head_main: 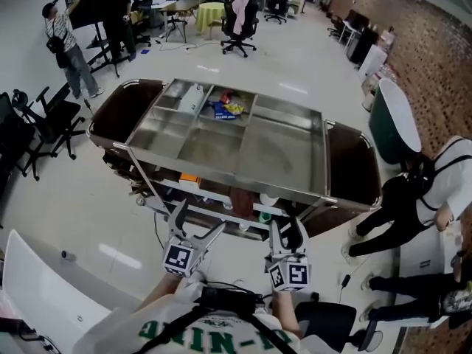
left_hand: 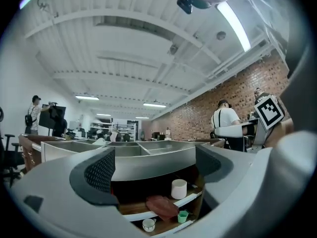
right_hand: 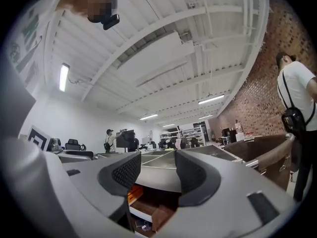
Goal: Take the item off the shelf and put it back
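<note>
Under the cart's steel top (left_hand: 153, 165), a white cup (left_hand: 179, 188) stands upright on the shelf (left_hand: 194, 197), dead ahead between my left fingers (left_hand: 99, 172), which are spread and empty. My right fingers (right_hand: 124, 171) are closed on nothing. The left looks better lined up.

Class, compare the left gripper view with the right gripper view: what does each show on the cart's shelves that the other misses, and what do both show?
Only the left gripper view: a white cup and a small green cup on the shelves. Only the right gripper view: an orange item on a shelf. Both: the steel top tray and the far person at a screen.
</note>
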The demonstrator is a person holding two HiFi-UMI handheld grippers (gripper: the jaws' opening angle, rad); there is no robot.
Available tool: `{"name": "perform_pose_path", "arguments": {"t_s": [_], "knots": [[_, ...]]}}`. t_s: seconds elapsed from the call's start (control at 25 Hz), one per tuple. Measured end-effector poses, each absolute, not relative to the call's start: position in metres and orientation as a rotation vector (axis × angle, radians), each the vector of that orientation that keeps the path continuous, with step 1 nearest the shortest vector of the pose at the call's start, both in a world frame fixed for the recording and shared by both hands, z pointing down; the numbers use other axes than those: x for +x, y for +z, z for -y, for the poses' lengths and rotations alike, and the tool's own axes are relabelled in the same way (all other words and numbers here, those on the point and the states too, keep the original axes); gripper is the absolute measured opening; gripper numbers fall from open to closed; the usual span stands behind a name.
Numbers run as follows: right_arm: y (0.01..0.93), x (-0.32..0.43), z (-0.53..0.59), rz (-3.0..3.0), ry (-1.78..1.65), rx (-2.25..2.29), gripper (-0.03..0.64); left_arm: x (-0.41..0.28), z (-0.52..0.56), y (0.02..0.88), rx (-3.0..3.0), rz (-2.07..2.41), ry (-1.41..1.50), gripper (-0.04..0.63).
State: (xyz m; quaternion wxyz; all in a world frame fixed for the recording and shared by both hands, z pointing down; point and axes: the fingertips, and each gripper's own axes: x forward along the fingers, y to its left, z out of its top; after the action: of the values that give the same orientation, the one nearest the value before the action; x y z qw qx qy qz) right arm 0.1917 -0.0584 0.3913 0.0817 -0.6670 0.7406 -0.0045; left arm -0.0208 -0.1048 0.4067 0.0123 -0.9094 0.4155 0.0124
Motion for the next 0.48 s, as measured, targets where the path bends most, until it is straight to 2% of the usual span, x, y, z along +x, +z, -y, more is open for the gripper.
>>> {"name": "perform_pose_path", "arguments": {"t_s": [0.48], "knots": [[0.392, 0.167, 0.054, -2.285, -0.016, -1.925, 0.239, -0.022, 0.111, 0.408, -2.808, -1.231, 0.074, 0.489]]}}
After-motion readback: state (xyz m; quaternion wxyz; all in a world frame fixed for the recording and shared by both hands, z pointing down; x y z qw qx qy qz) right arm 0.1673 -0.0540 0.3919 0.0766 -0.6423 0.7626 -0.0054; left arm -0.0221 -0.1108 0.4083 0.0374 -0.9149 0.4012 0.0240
